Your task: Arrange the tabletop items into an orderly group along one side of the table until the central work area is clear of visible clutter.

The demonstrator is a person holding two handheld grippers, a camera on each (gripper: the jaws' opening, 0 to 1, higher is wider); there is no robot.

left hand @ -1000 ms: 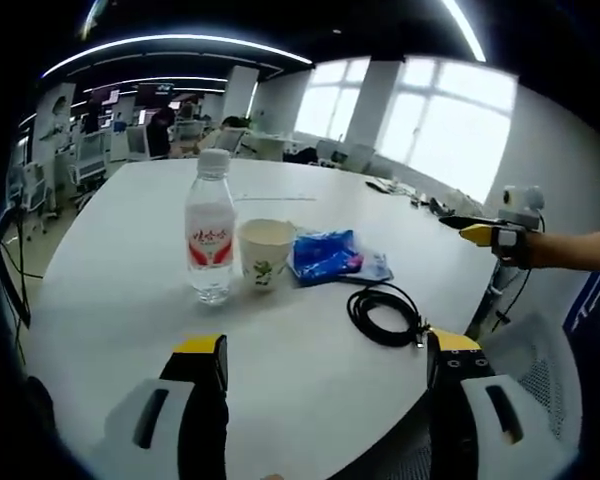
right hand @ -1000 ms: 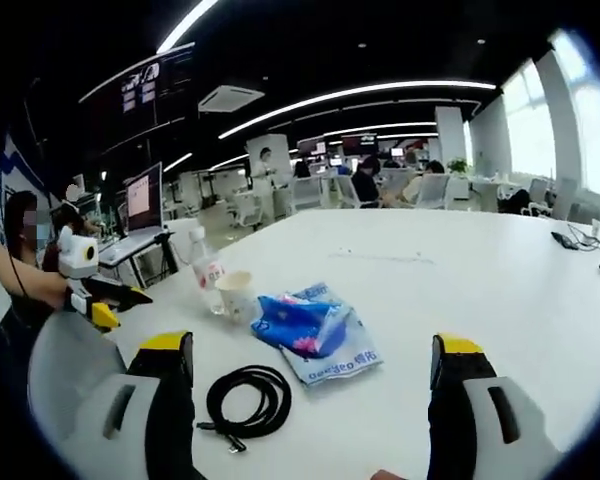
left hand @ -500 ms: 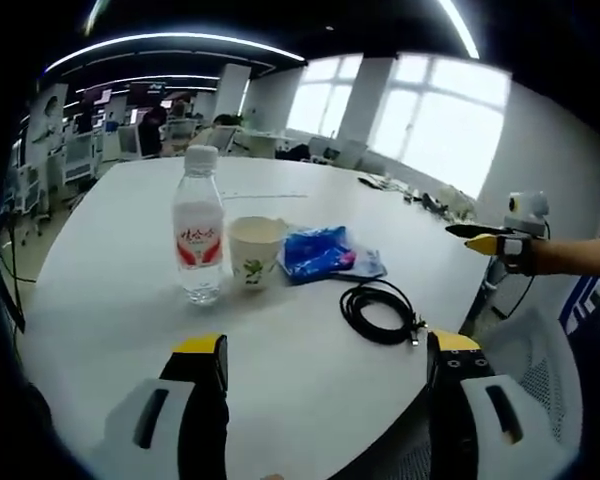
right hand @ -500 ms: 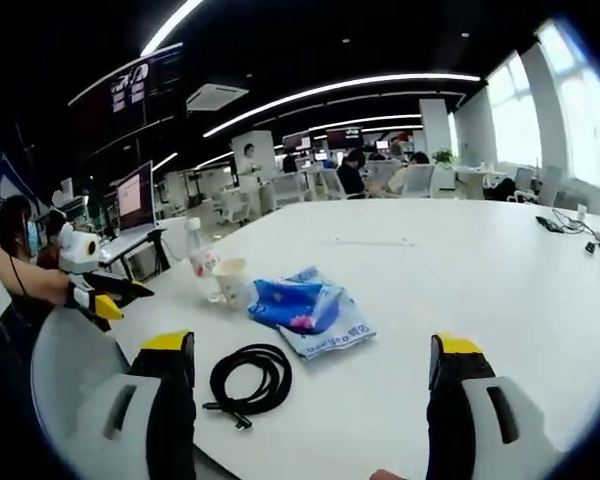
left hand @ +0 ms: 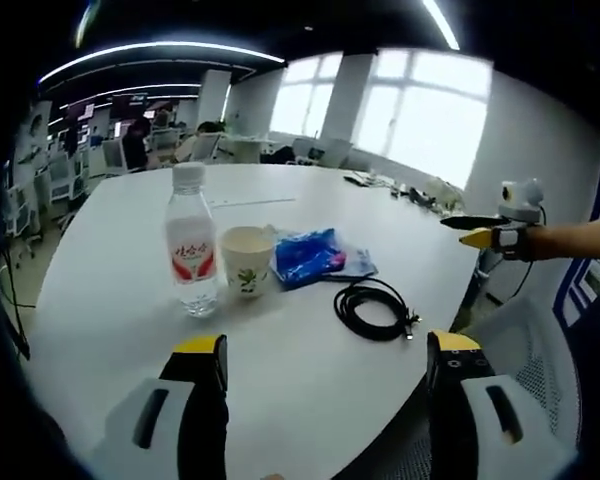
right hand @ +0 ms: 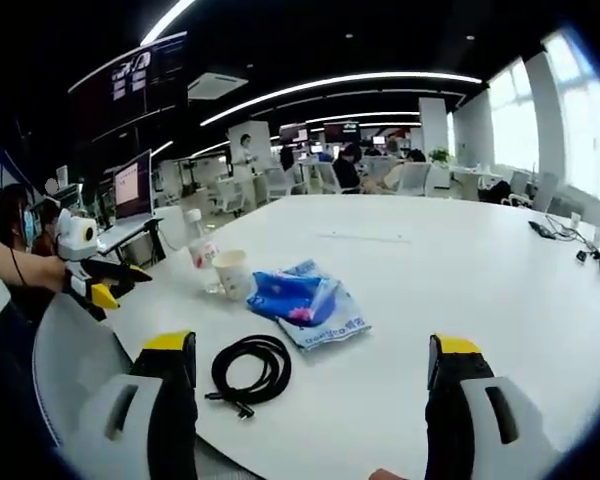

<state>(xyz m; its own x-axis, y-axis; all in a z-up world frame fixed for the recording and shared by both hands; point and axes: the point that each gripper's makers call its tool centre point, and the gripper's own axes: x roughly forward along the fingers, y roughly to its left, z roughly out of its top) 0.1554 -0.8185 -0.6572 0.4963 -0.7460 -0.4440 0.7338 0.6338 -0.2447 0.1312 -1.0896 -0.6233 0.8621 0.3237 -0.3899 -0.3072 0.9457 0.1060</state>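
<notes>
Left gripper view: my left gripper [left hand: 325, 360] sits at the bottom of the frame with its jaws wide apart, holding nothing, above the near edge of the white table [left hand: 110, 300]. Left of centre stands an upright water bottle [left hand: 191, 243] with a red label. Just right of it, almost touching, is a paper cup [left hand: 245, 260]. Right of the cup lies a blue packet [left hand: 310, 256] on a flat wrapper. A coiled black cable [left hand: 373, 310] lies right of centre, just below the packet. My right gripper [left hand: 488, 232] enters at the right edge, off the table; I cannot tell its jaw gap here.

Right gripper view: my right gripper [right hand: 310, 365] has its jaws wide apart and empty at the bottom. The cable [right hand: 248, 368] lies lower left, the packet [right hand: 300, 298] near centre, the cup [right hand: 235, 275] and bottle [right hand: 200, 250] farther left. My left gripper [right hand: 100, 285] shows at the left edge.
</notes>
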